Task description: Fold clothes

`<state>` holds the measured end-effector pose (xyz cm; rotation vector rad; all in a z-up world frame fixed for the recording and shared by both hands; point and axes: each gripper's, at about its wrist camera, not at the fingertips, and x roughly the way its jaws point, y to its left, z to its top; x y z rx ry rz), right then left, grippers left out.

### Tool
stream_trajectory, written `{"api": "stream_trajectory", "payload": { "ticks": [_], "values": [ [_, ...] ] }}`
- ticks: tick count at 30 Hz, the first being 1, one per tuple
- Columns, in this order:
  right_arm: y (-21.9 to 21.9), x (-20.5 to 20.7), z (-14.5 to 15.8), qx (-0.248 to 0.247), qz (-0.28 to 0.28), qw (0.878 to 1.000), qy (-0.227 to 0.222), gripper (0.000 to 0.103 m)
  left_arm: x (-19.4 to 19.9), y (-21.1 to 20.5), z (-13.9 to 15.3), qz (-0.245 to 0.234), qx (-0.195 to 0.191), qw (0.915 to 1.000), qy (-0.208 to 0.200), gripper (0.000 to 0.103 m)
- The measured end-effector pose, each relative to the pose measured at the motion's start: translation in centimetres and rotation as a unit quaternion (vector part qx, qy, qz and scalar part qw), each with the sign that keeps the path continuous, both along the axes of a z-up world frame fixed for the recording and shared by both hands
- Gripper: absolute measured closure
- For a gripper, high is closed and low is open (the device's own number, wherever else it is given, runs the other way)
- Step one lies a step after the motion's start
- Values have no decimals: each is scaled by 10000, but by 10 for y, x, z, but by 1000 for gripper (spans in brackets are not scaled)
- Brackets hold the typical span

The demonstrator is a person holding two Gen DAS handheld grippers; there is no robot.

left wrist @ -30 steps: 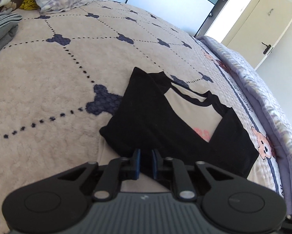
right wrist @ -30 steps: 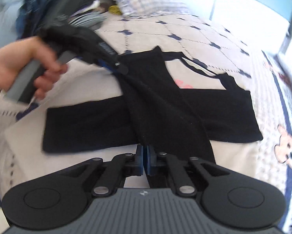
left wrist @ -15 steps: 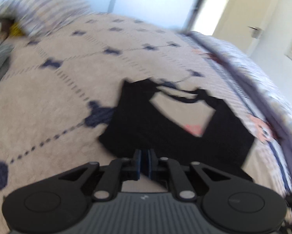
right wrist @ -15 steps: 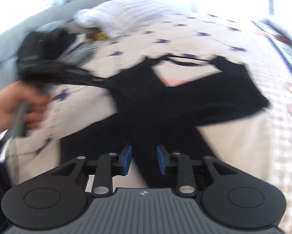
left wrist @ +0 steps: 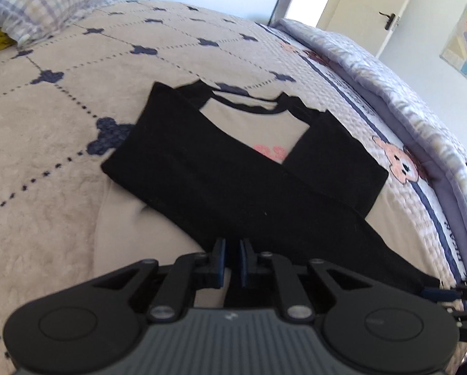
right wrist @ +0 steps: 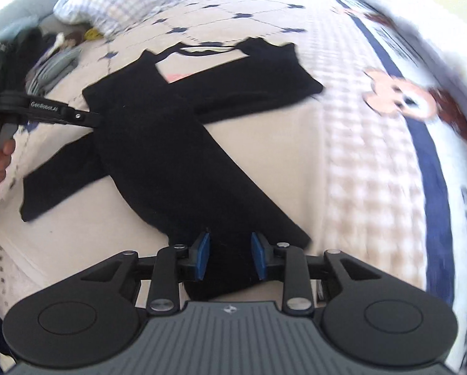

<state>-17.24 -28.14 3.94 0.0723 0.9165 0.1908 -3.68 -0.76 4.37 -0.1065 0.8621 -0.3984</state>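
Left tool [left wrist: 231,261] pinches a black sleeve; right tool [right wrist: 230,261] stands part open, gripping nothing.
Beige shirt [right wrist: 295,156] with black sleeves lies flat on the bed [left wrist: 61,125], collar toward twelve o'clock, both sleeves folded crosswise over its chest.

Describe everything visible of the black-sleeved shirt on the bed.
The shirt lies flat on the quilt: beige body, black collar trim, pink print partly hidden, long black sleeves of soft knit. Both sleeves are folded across the chest and cross. The left hand-held gripper is shut on one sleeve; the right hand-held gripper stands open over the other sleeve's end.
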Motion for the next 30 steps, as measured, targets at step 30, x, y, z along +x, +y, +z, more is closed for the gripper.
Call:
{"api": "stream_trajectory", "payload": {
  "ticks": [30],
  "values": [
    [-19, -65, -14, -127, -294, 9995, -73, 65, -125, 47, -9, -242, 246, 9994, -64, 68]
  ]
}}
